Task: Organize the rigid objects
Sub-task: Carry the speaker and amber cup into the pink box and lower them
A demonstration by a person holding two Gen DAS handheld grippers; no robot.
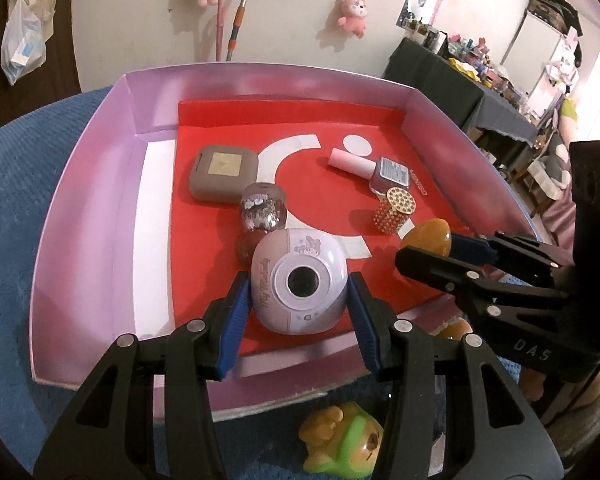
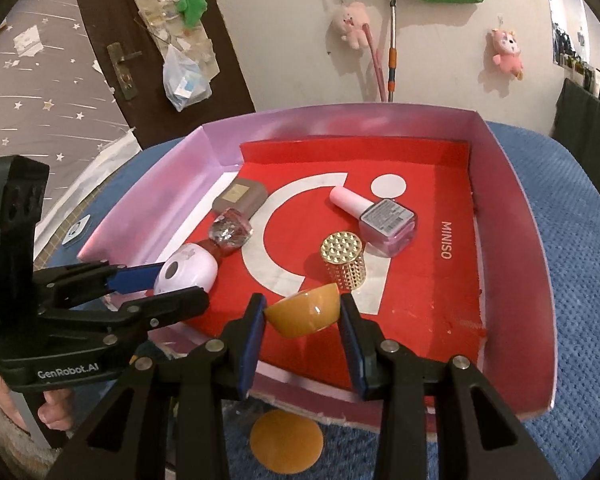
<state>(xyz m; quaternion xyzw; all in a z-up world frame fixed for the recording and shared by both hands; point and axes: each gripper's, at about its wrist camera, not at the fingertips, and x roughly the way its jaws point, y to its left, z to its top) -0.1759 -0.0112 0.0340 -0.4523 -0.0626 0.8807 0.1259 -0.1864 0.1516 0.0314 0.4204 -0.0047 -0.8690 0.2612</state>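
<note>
A shallow pink box with a red floor lies on a blue cloth. My left gripper is shut on a lilac toy camera, held over the box's near edge. My right gripper is shut on an amber half-round piece over the near right part of the box. Inside lie a brown square case, a glittery bottle, a gold studded cylinder and a pink-capped nail polish bottle.
A green and yellow toy and an orange disc lie on the blue cloth in front of the box. A hand grips the left tool's handle. Plush toys hang on the wall behind; a cluttered dark table stands far right.
</note>
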